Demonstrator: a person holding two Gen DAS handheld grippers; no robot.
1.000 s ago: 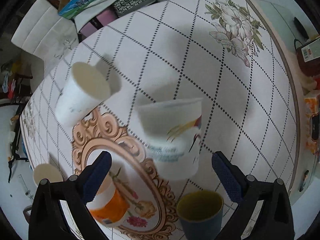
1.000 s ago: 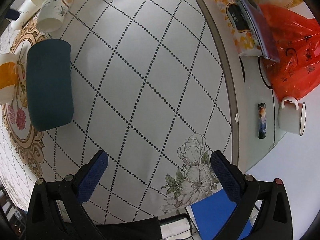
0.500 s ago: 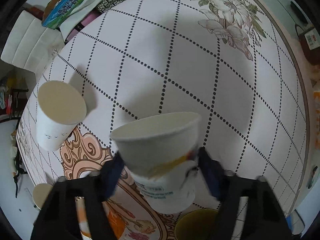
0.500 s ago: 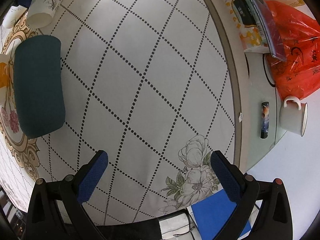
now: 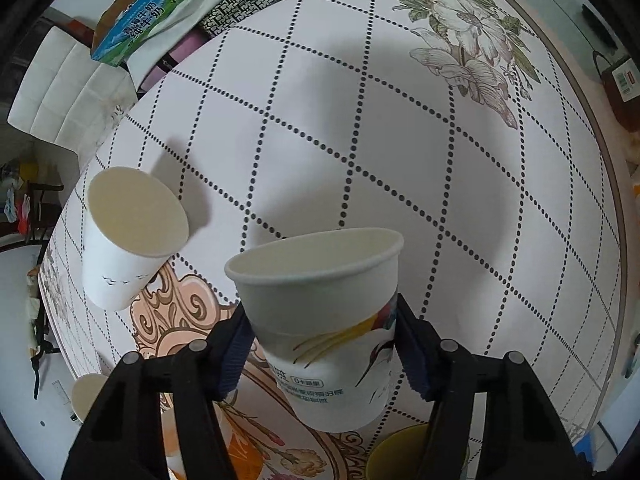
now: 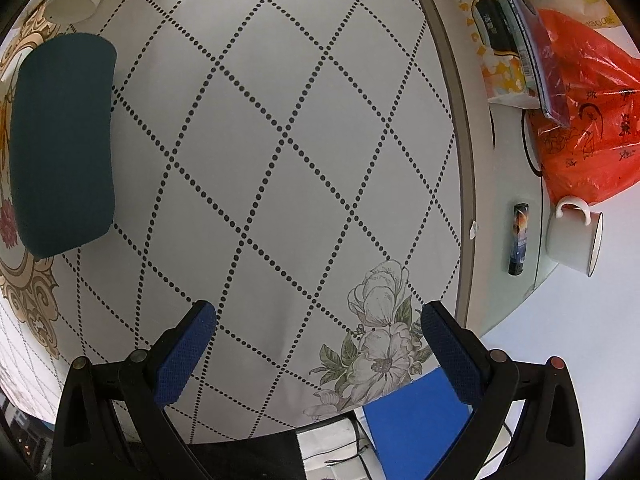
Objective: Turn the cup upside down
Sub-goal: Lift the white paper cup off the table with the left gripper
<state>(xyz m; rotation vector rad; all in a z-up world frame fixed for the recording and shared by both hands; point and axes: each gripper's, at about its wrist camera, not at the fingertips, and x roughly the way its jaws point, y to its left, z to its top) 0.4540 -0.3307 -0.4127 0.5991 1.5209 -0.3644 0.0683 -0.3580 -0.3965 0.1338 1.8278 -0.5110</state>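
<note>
I see the left gripper (image 5: 320, 344) pads as dark blue ribbed rubbery material, matt, on matt black plastic arms, pressing a paper cup (image 5: 324, 320) with a matt white wall and printed bird art. Left of it, another paper cup (image 5: 128, 236), matt. Tablecloth (image 5: 360, 140) under both looks smooth, slight sheen, printed. Right gripper (image 6: 318, 350) pads show a fine grid texture. Far right of it, a glossy red plastic bag (image 6: 584, 112) and a glossy enamel-looking mug (image 6: 574, 238).
</note>
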